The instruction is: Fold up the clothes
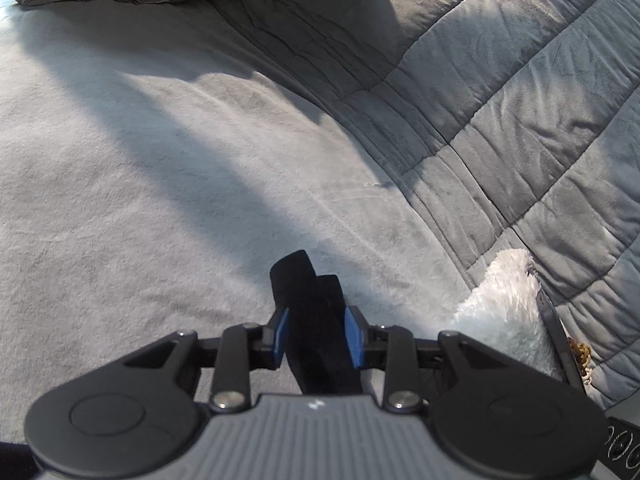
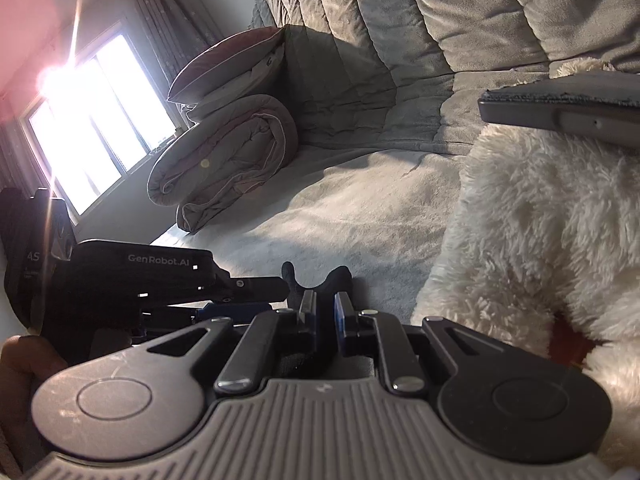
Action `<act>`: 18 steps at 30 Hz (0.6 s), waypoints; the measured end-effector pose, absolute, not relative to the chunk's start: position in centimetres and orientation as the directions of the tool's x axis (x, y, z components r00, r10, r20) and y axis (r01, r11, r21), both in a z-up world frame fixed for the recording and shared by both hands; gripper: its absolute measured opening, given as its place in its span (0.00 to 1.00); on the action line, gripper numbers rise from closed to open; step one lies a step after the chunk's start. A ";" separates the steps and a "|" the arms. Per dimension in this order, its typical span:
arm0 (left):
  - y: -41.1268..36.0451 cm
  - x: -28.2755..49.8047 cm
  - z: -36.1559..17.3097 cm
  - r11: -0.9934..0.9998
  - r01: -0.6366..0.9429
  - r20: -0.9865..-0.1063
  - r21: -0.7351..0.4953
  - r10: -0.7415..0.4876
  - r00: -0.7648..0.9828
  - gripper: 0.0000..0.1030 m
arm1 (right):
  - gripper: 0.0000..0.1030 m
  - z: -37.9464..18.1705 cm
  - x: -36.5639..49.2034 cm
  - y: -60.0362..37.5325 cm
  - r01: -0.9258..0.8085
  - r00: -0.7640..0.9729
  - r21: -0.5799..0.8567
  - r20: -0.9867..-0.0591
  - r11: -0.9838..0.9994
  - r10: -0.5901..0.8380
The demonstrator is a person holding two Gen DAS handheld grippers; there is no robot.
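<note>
Taking the pale grey plush bed surface (image 1: 140, 200) as the landmark: at its far left end lies a rolled taupe quilt with pale piping (image 2: 224, 160), with a window (image 2: 92, 120) beyond it. Over the surface's near edge, the left gripper (image 1: 320, 334) is clenched on a black, narrow, soft knitted garment (image 1: 310, 312), probably a sock, whose two layers poke up between the blue pads. The right gripper (image 2: 325, 312) meets it from the side, and its jaws look pinched on the same dark cloth (image 2: 340, 276), though shadow hides the contact itself. So the garment hangs just above the surface, between both tools.

It should handle as light, limp and slightly stretchy (nothing stiff to hold a crease), so grips belong at its ends or edges, with tension kept so the layers stay aligned. To the right of the surface sits a white shaggy fleece throw (image 2: 540, 240), and behind it a grey quilted backrest (image 1: 520, 100).
</note>
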State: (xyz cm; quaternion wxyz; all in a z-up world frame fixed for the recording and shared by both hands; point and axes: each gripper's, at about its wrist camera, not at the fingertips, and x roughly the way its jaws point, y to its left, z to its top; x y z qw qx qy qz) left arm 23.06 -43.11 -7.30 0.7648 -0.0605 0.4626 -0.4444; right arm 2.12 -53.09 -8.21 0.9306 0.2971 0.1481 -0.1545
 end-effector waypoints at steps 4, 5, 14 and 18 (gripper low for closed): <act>-44.2 23.4 -8.0 0.638 0.608 -0.680 -0.473 -0.703 0.210 0.30 | 0.15 -8.3 2.2 -53.3 0.368 0.912 0.521 -0.365 0.770 -0.188; -44.4 23.5 -8.2 0.647 0.605 -0.685 -0.464 -0.695 0.217 0.29 | 0.15 -8.3 2.2 -53.3 0.361 0.914 0.523 -0.364 0.772 -0.181; -43.3 22.3 -4.3 0.538 0.707 -0.596 -0.459 -0.776 0.205 0.05 | 0.39 -7.6 2.2 -52.6 0.302 0.930 0.509 -0.344 0.806 -0.132; -43.6 21.0 -2.1 0.416 0.773 -0.581 -0.478 -0.811 0.076 0.05 | 0.39 -6.8 1.4 -52.5 0.322 0.928 0.479 -0.330 0.816 -0.173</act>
